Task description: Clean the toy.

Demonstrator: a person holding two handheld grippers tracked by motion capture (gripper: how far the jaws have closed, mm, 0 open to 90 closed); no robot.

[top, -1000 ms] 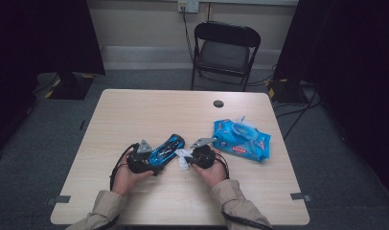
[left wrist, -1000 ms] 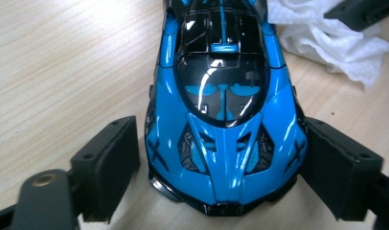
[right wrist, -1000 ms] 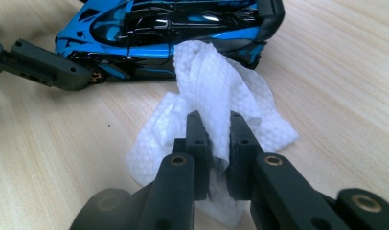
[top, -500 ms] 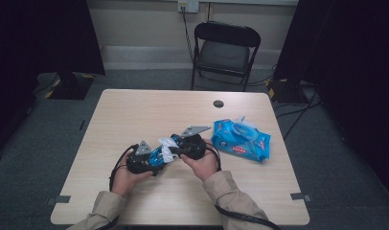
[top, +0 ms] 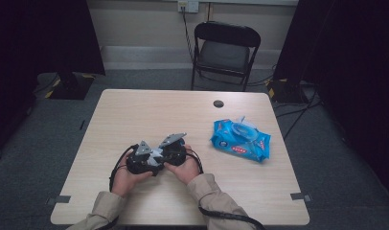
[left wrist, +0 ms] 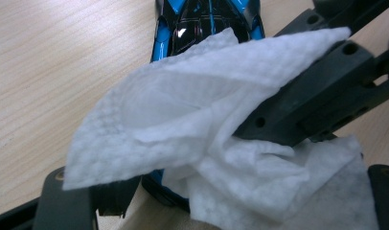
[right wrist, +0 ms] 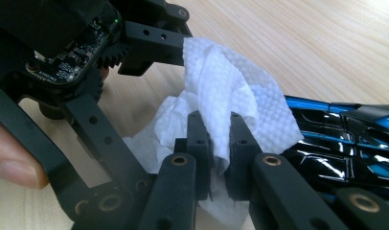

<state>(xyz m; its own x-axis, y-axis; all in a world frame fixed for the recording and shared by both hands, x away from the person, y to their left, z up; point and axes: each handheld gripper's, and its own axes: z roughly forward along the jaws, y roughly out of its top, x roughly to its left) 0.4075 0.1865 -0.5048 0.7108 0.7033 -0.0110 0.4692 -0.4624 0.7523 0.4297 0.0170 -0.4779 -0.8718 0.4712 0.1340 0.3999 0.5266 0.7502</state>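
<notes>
free: worktop [top: 149, 115] bare left and far of the hands | obstacles: wipes pack [top: 240, 141] at right; chair [top: 226, 52] beyond far edge

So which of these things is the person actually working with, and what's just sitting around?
In use:
- blue toy car, held in the left gripper
- white wipe, pinched in the right gripper, lying over the car

Lying about:
- blue wipes pack on the table
- folding chair beyond it
</notes>
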